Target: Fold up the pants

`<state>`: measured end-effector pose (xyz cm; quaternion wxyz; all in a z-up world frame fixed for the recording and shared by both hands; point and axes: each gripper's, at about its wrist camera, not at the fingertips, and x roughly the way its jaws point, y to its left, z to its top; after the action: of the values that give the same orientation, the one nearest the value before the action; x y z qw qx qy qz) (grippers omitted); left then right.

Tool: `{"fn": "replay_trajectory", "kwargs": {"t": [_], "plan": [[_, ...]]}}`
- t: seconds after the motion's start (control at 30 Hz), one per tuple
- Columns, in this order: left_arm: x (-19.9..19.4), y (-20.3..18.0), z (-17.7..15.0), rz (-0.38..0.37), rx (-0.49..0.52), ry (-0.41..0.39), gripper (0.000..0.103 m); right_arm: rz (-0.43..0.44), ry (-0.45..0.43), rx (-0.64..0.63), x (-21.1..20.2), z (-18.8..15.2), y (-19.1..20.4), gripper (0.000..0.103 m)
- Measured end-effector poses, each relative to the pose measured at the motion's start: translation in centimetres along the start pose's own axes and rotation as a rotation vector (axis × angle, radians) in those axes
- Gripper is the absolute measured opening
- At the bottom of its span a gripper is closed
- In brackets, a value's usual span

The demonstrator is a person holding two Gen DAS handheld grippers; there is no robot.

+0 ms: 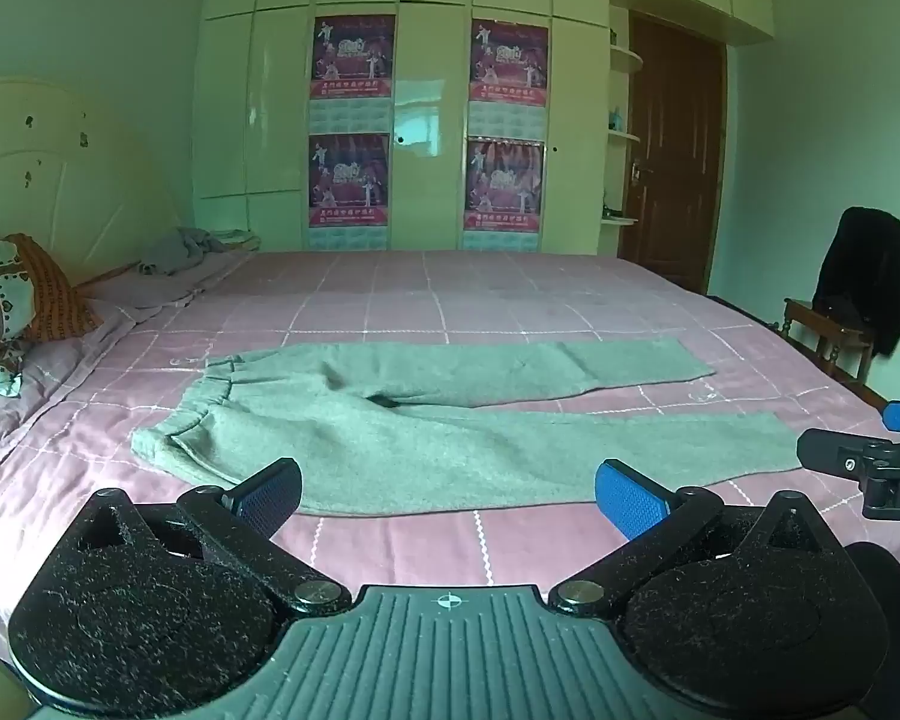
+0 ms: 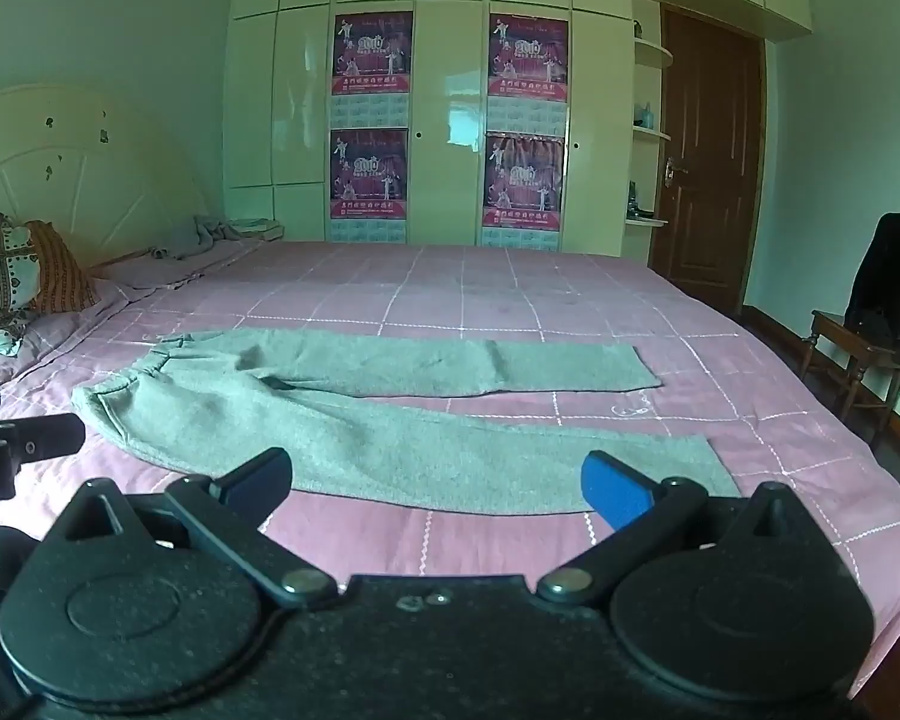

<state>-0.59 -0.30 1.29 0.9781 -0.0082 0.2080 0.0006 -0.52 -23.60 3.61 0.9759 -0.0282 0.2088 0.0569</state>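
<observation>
Grey-green pants point(image 1: 426, 432) lie flat on the pink checked bed point(image 1: 426, 294), waistband to the left and both legs stretched to the right, spread slightly apart. My left gripper point(image 1: 450, 495) hovers above the bed's near edge, just short of the near leg, jaws wide open and holding nothing. In the right wrist view the same pants point(image 2: 390, 426) lie ahead, and my right gripper point(image 2: 438, 483) stands open and empty before the near leg's hem end. The right gripper point(image 1: 870, 456) shows at the right edge of the left view; the left gripper point(image 2: 6, 444) shows at the left edge of the right view.
Patterned pillows point(image 1: 6, 312) and a crumpled grey cloth point(image 1: 180, 249) lie at the headboard end on the left. A wardrobe with posters point(image 1: 426, 120) stands behind the bed. A wooden chair with a dark garment point(image 1: 858, 288) stands right of the bed, beside a brown door point(image 1: 672, 150).
</observation>
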Motion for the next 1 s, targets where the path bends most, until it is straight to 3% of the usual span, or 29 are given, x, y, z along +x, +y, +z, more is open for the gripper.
{"fn": "replay_trajectory", "kwargs": {"t": [1.0], "plan": [[0.16, 0.26, -0.02, -0.006, -0.006, 0.002, 0.103, -0.002, 0.003, -0.001, -0.09, -0.07, 0.00, 0.103]]}}
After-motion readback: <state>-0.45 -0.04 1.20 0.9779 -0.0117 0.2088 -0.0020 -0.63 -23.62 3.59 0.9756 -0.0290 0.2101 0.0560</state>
